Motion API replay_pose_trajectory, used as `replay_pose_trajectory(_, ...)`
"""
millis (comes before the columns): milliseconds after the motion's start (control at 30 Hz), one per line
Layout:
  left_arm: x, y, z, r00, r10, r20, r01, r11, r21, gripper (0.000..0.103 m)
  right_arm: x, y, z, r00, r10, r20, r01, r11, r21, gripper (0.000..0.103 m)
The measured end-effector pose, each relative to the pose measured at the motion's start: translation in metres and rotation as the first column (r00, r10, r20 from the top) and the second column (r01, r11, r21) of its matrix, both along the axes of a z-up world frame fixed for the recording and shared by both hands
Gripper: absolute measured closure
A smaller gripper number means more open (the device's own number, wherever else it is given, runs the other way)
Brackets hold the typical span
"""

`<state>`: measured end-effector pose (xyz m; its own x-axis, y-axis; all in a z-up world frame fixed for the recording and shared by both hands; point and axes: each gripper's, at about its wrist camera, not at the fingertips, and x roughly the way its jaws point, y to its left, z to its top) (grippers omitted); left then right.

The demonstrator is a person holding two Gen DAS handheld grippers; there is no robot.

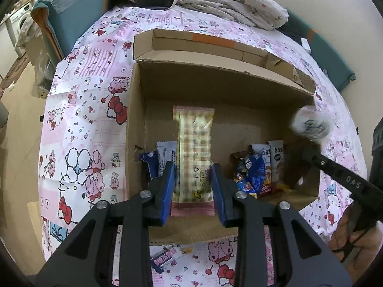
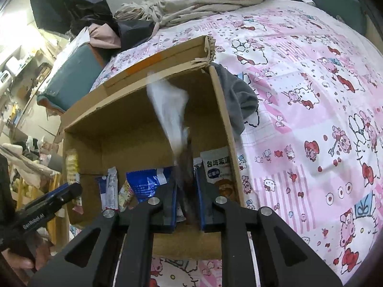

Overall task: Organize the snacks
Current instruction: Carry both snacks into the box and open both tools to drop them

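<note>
Several snacks already stand in the box (image 1: 225,88) – the left claw (image 1: 192,186) grips a wafer pack (image 1: 194,148), the right claw (image 2: 186,201) a blurred white packet (image 2: 171,110), both not yet released.

Cardboard box (image 1: 136,110) open-topped; far floor strip bare. Snack packets (image 1: 258,172) crowd near side, upright flap (image 1: 191,45) blocks far edge.

White packet (image 2: 170,114) between right jaws motion-blurred; its lower end indistinct.
</note>
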<state>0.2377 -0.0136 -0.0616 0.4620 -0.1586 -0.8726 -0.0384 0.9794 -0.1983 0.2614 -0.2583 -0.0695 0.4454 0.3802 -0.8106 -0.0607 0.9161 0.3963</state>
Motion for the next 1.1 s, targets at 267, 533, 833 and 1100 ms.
replay_pose_trajectory(267,-0.004,-0.001,0.005,1.000,0.002,0.021,-0.002,1.000,0.016,0.027,-0.003,0.001,0.009,0.999,0.012,0.044,-0.015,0.998,0.056,0.031)
replay_pose_trajectory(533,-0.004,-0.002,0.004,1.000,-0.011,0.003,0.011,1.000,0.019,0.027,-0.002,0.000,0.008,0.999,0.009,0.035,-0.012,0.998,0.065,0.031)
replay_pose_trajectory(833,-0.021,0.012,0.010,1.000,-0.002,0.001,0.002,1.000,0.026,0.027,-0.020,-0.004,0.014,1.000,-0.011,0.024,0.009,0.997,0.071,0.026)
replay_pose_trajectory(1100,-0.051,0.028,0.015,1.000,0.016,-0.013,-0.015,0.999,0.037,0.027,-0.055,0.006,0.024,0.999,0.003,0.032,-0.005,0.998,0.059,0.017)
